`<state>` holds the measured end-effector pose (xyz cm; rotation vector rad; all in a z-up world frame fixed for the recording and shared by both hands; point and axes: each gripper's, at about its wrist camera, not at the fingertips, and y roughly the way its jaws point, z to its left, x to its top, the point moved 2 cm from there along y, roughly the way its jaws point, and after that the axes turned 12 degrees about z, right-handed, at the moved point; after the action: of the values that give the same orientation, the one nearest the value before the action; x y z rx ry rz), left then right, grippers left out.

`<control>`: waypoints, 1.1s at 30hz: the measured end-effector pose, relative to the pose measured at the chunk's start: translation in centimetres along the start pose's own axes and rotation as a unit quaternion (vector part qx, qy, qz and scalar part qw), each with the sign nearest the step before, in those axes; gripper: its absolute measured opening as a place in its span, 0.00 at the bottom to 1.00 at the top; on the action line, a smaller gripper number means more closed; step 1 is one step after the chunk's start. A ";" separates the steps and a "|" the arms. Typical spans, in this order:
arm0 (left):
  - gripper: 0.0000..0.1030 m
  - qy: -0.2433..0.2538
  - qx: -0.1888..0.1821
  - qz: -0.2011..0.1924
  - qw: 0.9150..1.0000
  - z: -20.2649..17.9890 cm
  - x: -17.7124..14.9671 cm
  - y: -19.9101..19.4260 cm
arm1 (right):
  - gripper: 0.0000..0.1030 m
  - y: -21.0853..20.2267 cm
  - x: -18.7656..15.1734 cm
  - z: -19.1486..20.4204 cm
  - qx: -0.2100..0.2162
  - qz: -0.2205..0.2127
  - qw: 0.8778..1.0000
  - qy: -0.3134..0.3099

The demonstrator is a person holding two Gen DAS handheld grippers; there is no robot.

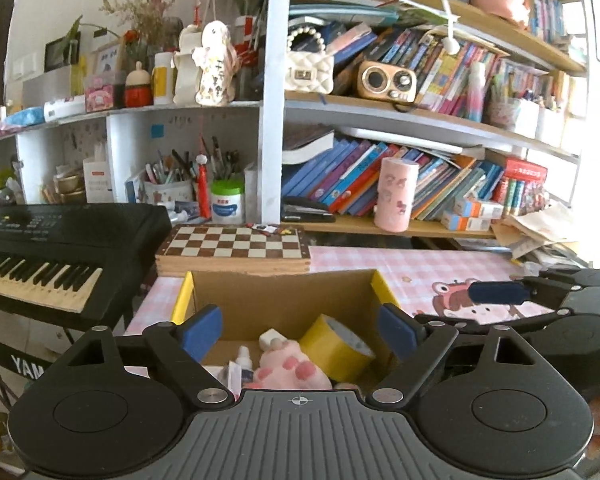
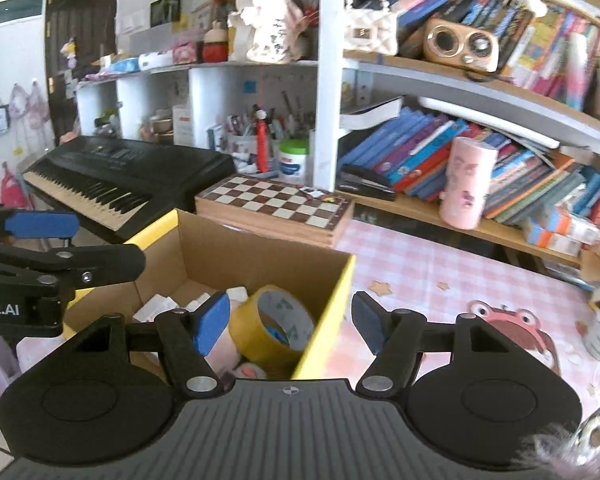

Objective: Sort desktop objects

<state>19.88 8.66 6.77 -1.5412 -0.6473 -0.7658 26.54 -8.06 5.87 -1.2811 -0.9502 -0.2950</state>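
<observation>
Two tools held above box (image 1: 284,300) on pink checked counter (image 1: 420,272). Left tool (image 1: 300,330) spread wide, empty, nothing between blue pads. Right tool (image 2: 290,318) parted, empty too, straddling yellow box edge. Inside box: tape roll (image 1: 336,346), pink plush (image 1: 288,372), small white bottle (image 1: 244,358). Behind box: chessboard (image 1: 236,246); keyboard (image 1: 60,248) off to left; bookshelf (image 1: 420,120) behind.

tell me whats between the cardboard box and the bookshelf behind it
A folded chessboard lies on the table between the cardboard box and the bookshelf, with a few small bits on its far edge. Both wrist views show it.
</observation>
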 end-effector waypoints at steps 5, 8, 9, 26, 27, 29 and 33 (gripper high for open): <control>0.86 0.015 0.000 -0.013 1.000 -0.2 -1.6 -2.5 | 0.68 -2.8 -2.3 0.5 -0.024 -0.010 0.999 0.026; 0.86 0.009 -0.001 -0.016 1.000 -0.1 -2.5 -3.8 | 0.69 -4.3 -3.9 0.9 -0.040 -0.015 0.998 0.041; 0.87 0.007 0.001 -0.018 1.000 -0.2 -2.8 -4.2 | 0.69 -4.7 -4.5 1.0 -0.044 -0.015 0.998 0.046; 0.91 0.005 0.023 0.000 1.000 -2.9 -10.6 -8.6 | 0.72 -10.4 -13.1 3.3 -0.096 -0.003 0.991 0.091; 0.91 0.005 0.023 0.003 1.000 -3.0 -11.1 -8.7 | 0.72 -10.6 -13.6 3.4 -0.099 -0.002 0.991 0.092; 0.91 0.004 0.022 0.010 1.000 -3.3 -11.9 -8.9 | 0.73 -11.0 -14.7 3.6 -0.106 0.002 0.990 0.096; 0.91 0.000 0.026 0.022 0.999 -3.7 -13.7 -9.2 | 0.75 -11.7 -16.7 4.0 -0.118 0.011 0.987 0.113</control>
<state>3.82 6.33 1.95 -1.5037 -0.6262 -0.7098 6.88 -13.22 1.43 -1.4383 -0.7220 -0.5354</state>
